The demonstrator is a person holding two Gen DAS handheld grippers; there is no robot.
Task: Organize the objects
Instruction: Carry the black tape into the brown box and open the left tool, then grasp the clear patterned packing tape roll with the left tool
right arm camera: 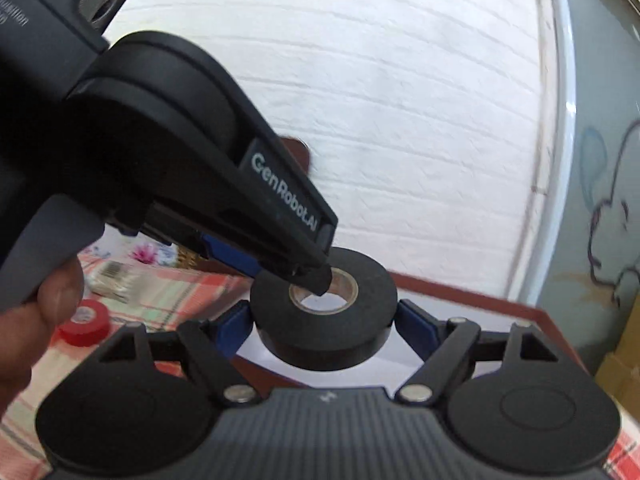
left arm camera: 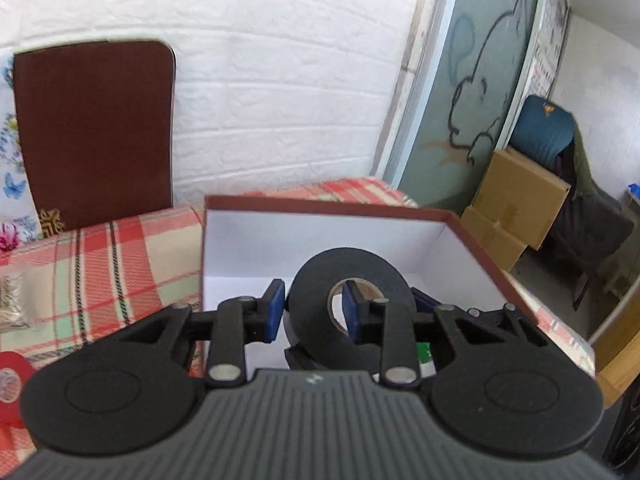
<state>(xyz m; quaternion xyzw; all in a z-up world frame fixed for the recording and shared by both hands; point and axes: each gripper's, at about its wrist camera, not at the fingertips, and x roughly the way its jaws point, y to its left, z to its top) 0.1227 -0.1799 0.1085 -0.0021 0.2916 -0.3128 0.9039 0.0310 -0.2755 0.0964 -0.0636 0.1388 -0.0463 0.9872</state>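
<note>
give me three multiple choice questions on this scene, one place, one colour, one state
1. Where is the black tape roll?
A) on the floor
B) held over the box
C) on a shelf
2. The other roll on the plaid cloth is:
A) green
B) red
C) yellow
3. The box is:
A) lidded
B) overturned
C) open
Answers:
1 B: the right gripper clamps its sides and the left gripper pinches its wall.
2 B: it is plainly red.
3 C: its white inside shows.
</note>
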